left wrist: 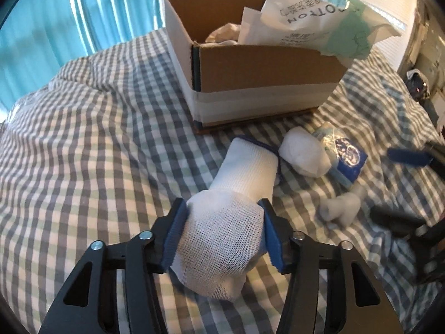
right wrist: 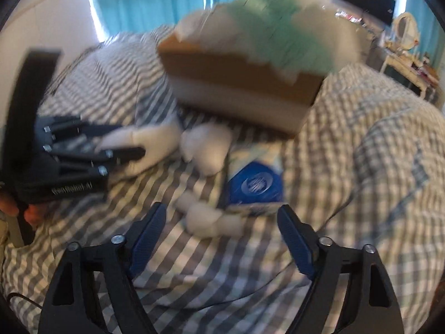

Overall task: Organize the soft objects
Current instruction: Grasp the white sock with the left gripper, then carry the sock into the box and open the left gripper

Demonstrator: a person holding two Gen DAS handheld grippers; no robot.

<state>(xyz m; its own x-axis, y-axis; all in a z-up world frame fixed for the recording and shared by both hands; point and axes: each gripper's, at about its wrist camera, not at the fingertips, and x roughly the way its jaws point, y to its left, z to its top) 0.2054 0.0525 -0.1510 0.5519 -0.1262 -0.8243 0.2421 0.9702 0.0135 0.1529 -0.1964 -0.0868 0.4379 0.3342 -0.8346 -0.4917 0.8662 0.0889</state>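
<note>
My left gripper [left wrist: 224, 211] is shut on a white knit glove [left wrist: 225, 233] with a blue-trimmed cuff, lying on the checked bedspread [left wrist: 97, 139]. The cardboard box [left wrist: 250, 78] stands behind it, holding white soft items and a white-and-green cotton pack [left wrist: 319, 19]. Right of the glove lie a white rolled sock [left wrist: 304, 153], a blue tissue packet [left wrist: 345, 156] and a small white soft toy [left wrist: 342, 206]. My right gripper [right wrist: 222, 220] is open and empty, just in front of the toy [right wrist: 211, 217] and the packet [right wrist: 254, 186]. The right wrist view is blurred.
Teal curtains [left wrist: 83, 14] hang behind the bed. A dresser with a mirror [right wrist: 406, 36] stands at the far right. The left gripper also shows in the right wrist view [right wrist: 83, 150] at the left. A thin cable [right wrist: 250, 295] lies on the bedspread.
</note>
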